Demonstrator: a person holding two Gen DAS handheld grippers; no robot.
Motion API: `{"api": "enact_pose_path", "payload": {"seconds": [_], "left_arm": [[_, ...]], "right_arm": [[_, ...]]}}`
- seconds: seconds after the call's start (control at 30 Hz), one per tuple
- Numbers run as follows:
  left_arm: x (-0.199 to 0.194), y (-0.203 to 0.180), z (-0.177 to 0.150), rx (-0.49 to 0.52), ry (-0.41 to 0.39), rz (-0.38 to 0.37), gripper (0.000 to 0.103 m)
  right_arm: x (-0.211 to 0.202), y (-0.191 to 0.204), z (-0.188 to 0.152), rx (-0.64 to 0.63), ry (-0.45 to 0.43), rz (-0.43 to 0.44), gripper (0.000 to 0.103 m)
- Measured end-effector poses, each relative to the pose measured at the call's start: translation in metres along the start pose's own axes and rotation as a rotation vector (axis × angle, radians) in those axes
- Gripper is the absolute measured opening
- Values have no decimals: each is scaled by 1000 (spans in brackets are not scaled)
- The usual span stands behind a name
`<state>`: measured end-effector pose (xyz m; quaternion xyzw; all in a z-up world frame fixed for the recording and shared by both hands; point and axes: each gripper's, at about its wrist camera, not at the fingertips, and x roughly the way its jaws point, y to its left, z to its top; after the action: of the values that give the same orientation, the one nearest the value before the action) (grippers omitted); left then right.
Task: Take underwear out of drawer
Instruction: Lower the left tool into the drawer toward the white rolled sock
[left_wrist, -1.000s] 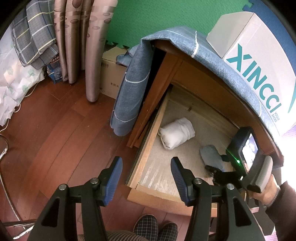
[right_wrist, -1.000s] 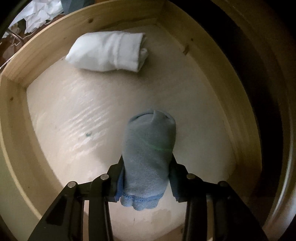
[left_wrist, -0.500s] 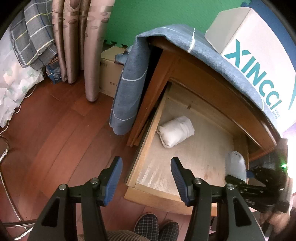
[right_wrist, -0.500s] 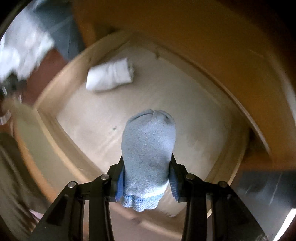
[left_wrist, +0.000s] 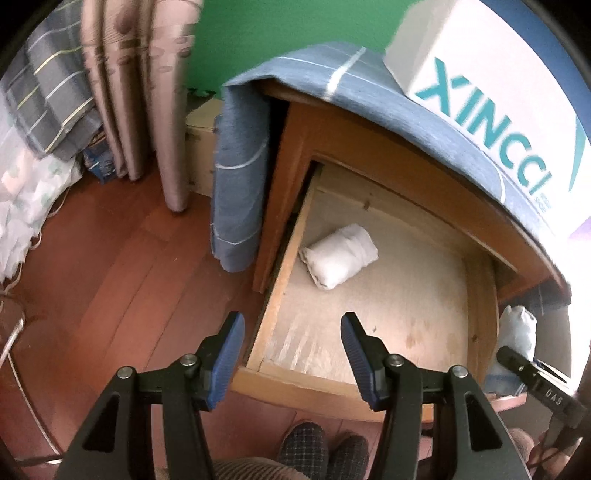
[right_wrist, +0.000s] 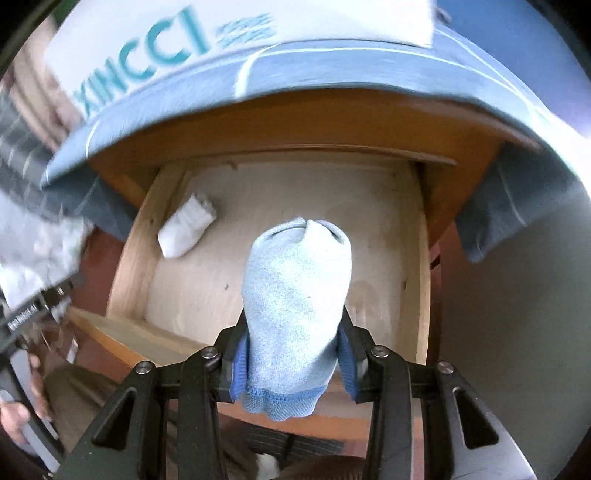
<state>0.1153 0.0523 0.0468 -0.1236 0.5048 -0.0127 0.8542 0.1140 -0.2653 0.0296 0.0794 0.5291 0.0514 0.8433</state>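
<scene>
My right gripper (right_wrist: 293, 356) is shut on a rolled light-blue underwear (right_wrist: 295, 295), held up in the air above the open wooden drawer (right_wrist: 129, 258). In the left wrist view that blue roll (left_wrist: 517, 332) shows at the right edge, past the drawer's right wall. A white rolled underwear (left_wrist: 340, 256) lies in the drawer near its back left corner, also seen from the right wrist (right_wrist: 186, 230). My left gripper (left_wrist: 291, 360) stands open with nothing between its fingers, above the drawer's front left corner (left_wrist: 258, 369).
A white XINCCI box (left_wrist: 498, 92) sits on the blue cloth (left_wrist: 369, 85) that covers the cabinet top and hangs down its left side. Curtains (left_wrist: 140, 92), a cardboard box (left_wrist: 201, 147) and bedding stand at the left on the wooden floor. The person's slippers (left_wrist: 321, 450) are below the drawer.
My right gripper has lifted the blue roll out of the drawer, risen and rolled, moving to the right past the drawer's side. The left gripper has hardly moved.
</scene>
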Motion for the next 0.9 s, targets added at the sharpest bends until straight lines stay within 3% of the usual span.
{"api": "enact_pose_path", "payload": {"seconds": [0.23,0.37,0.47,0.9], "left_arm": [[-2,-31,9,207,-8,37,56],[8,-47,17,365,11,74,56],[21,-54,19,461,47,60,56],[91,-81,25,696,217,34,56]], "right_arm": [[2,-5,-4,38,-37,-8,37],[-3,-10,-4,60,-37,-2,38],[1,-11,-4,63,-32,8,39],[-13,-22,-7,92,-49,28,39]]}}
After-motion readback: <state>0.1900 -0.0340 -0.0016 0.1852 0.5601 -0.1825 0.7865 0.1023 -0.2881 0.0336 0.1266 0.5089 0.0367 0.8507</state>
